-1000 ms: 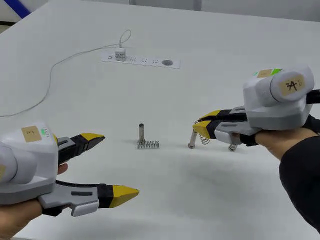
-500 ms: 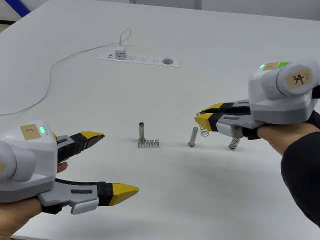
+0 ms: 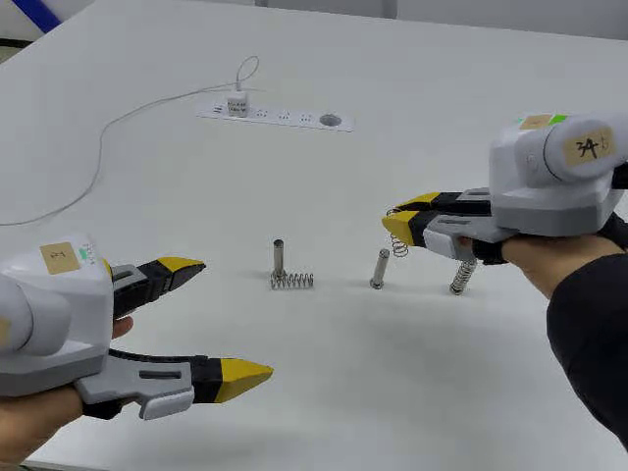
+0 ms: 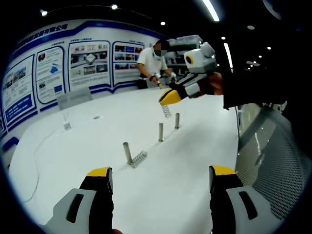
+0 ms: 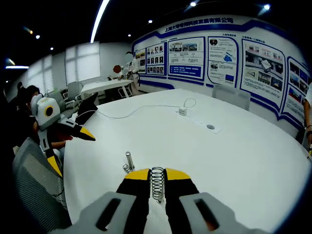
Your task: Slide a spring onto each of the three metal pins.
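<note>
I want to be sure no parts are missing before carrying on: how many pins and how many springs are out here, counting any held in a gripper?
Pins: 3
Springs: 3, one lying beside a pin, one held in the right gripper, one at the rightmost pin
Total: 6

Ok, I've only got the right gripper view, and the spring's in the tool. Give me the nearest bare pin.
Observer: A bare pin stands on the table, close below the tips of the right tool.
Operator: Tell me how the spring sits.
Observer: The held spring is pinched near its top; most of it hangs free below the tips.
Operator: Now report anything behind me.
Observer: A second spring stands tilted under the tool's body; I cannot tell whether a pin is inside it.
</note>
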{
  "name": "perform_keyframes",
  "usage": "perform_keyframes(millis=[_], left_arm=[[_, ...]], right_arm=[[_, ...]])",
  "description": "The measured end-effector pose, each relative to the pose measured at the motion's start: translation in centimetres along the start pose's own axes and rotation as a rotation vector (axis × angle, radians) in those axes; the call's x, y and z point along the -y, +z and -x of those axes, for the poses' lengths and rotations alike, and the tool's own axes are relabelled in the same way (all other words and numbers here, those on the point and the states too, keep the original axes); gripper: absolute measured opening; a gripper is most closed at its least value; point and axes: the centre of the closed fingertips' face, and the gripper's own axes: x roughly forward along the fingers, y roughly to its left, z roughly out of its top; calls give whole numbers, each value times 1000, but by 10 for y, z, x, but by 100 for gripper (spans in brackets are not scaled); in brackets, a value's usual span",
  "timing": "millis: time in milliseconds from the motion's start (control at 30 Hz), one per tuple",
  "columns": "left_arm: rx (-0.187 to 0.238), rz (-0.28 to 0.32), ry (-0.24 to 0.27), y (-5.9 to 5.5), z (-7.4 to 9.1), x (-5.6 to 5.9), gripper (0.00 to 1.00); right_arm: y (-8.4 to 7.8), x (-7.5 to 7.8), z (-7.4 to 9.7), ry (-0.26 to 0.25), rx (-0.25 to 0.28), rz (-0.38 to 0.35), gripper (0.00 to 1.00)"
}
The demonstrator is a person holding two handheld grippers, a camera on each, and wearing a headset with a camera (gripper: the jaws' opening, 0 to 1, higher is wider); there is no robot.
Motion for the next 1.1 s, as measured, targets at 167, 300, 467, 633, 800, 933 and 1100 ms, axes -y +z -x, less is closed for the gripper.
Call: perform_keyframes(millis=[167, 300, 467, 633, 800, 933, 1100], left_arm=[[-1, 1, 2, 0, 1, 0, 83], [-3, 2, 3, -1, 1, -1, 83], [-5, 2, 2, -1, 0, 0, 83], [-5, 5, 5, -2, 1, -1, 83], [-7, 6, 6, -3, 2, 0, 83], [-9, 5, 6, -3, 2, 0, 82], [-11, 3, 4, -2, 1, 0, 82]], right_arm=[[2, 6, -6, -19, 37, -33, 12], [0, 8, -11, -28, 43, -37, 12], [-4, 10, -18, -30, 40, -45, 12], [-9, 12, -23, -33, 36, -54, 12], [-13, 12, -25, -31, 36, -71, 12], [-15, 12, -24, -29, 38, -78, 12], [-17, 11, -22, -25, 44, -80, 12]])
